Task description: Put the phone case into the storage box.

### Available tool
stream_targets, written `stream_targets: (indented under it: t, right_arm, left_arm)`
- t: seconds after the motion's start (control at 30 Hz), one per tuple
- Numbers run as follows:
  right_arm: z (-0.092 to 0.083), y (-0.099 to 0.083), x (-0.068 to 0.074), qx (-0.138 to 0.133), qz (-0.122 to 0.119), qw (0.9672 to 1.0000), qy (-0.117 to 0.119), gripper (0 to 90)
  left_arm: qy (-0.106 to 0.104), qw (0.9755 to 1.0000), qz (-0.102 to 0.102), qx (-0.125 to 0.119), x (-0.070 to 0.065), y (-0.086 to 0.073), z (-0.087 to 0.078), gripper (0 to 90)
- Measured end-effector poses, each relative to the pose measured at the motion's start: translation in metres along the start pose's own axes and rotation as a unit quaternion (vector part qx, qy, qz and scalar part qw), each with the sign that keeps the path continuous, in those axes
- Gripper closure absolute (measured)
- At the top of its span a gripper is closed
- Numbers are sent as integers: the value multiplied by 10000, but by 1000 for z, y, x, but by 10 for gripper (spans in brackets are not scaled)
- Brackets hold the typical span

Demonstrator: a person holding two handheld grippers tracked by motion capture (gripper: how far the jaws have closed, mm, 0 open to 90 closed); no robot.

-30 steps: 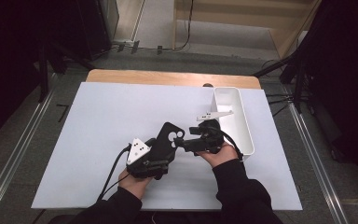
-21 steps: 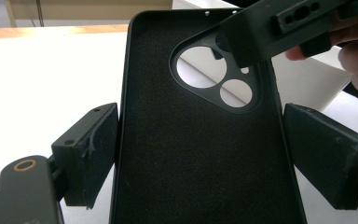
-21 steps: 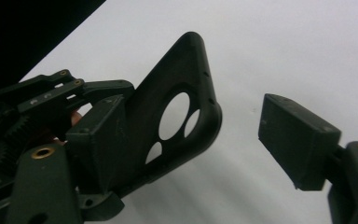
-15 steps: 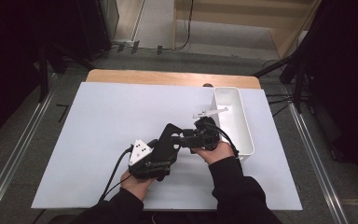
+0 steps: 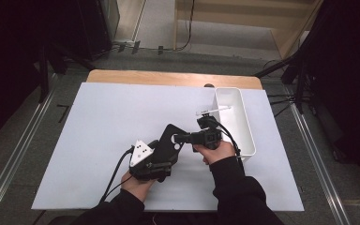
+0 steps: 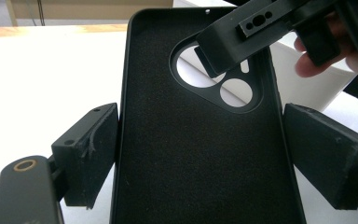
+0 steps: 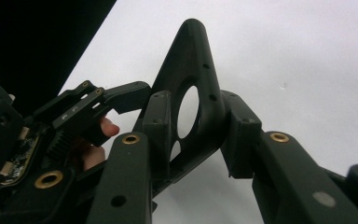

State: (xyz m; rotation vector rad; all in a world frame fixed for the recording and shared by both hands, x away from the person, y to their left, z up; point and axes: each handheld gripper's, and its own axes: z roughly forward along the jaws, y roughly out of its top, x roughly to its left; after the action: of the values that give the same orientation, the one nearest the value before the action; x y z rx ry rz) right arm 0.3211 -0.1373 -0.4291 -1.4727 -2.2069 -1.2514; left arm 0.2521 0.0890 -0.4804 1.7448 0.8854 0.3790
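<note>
Right hand-held gripper (image 5: pixel 182 138) swung left, just clamped phone case (image 6: pixel 205 154); left hand-held gripper (image 5: pixel 161 149) clamps case.

In the lower middle of the high view, the person wears black long sleeves (image 5: pixel 234 187) that cover both forearms down to the wrists. The left hand-held gripper (image 5: pixel 161 147) is black, topped by a grey three-cornered plate (image 5: pixel 140 152) with small dark dots, and a black cable (image 5: pixel 115 176) trails from it toward the bottom edge. The right hand-held gripper (image 5: pixel 187 138) is black too, with a black cable looping beside it. In the right gripper view, its black links carry brass-coloured rivets (image 7: pixel 130 138) and small screw holes. In the left gripper view, the pads (image 6: pixel 91 154) are matte black blocks.
</note>
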Motion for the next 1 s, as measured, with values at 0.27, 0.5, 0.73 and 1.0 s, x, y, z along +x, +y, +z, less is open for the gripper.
stream_targets:
  t: [0.27,0.5,0.73,1.0]
  right_arm:
    - [-2,1,0,56,88,9999,104,687]
    - [-4,2,0,111,196,9995,207,708]
    - [-6,3,1,137,211,9993,283,724]
    - [-7,3,1,126,222,9990,369,733]
  left_arm:
    - [30,10000,65,17,-2,0,-1,131]
    - [47,9999,131,30,-2,-1,0,132]
    - [-1,9999,130,25,-3,-1,0,131]
    - [-75,9999,114,85,-1,0,1,129]
